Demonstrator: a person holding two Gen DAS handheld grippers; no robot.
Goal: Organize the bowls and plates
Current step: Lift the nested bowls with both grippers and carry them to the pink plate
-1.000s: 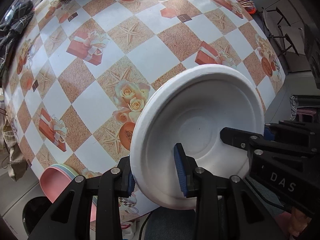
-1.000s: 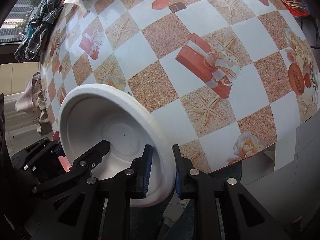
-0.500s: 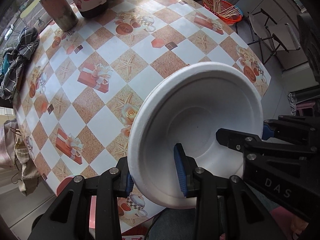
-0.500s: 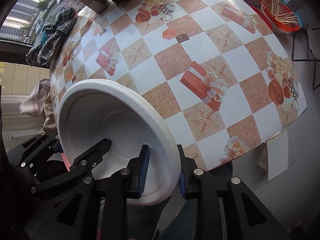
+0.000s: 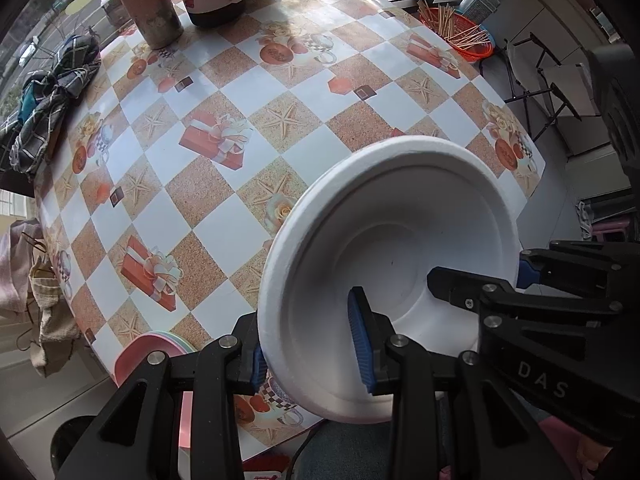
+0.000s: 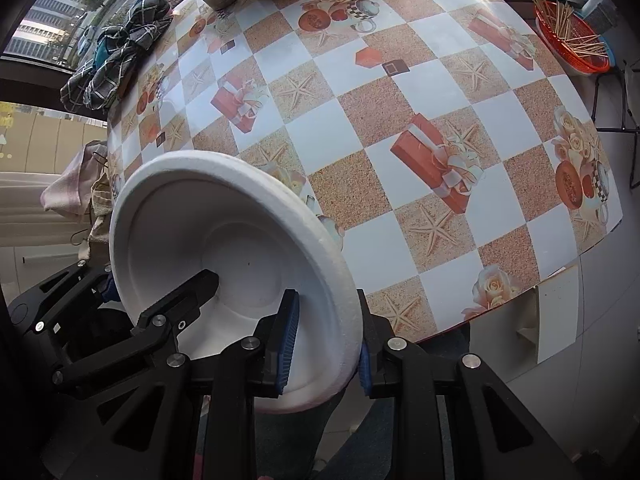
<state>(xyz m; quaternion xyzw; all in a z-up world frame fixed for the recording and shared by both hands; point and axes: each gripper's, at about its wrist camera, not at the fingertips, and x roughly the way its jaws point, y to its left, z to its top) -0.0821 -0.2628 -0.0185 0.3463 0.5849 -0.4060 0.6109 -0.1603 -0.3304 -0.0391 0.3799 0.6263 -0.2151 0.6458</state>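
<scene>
Two grippers, one white foam bowl (image 5: 392,240), and you've got it pinched from both sides above the table (image 5: 248,80) with the checkered starfish-and-gift cloth. Biggest thing past your jaws is that table, spreading out ahead and well below the fingertips in both wrist views. The bowl comes next: tilted, open side facing the cameras, its rim caught at opposite edges. Your left gripper (image 5: 310,344) has its jaws clamped on the near-left rim, one blue pad inside the bowl, one outside. Your right gripper (image 6: 326,340) straddles the other rim the same way; its jaws have just been opening a bit, yet the pads look like they're touching the foam on both sides. Just left of your left jaws, a pink plate stack (image 5: 156,344) pokes out at the table's near edge. Far beyond the jaws stand a metal flask (image 5: 146,4), a dark plaid cloth (image 5: 52,92) and an orange basket of sticks (image 5: 460,32).
</scene>
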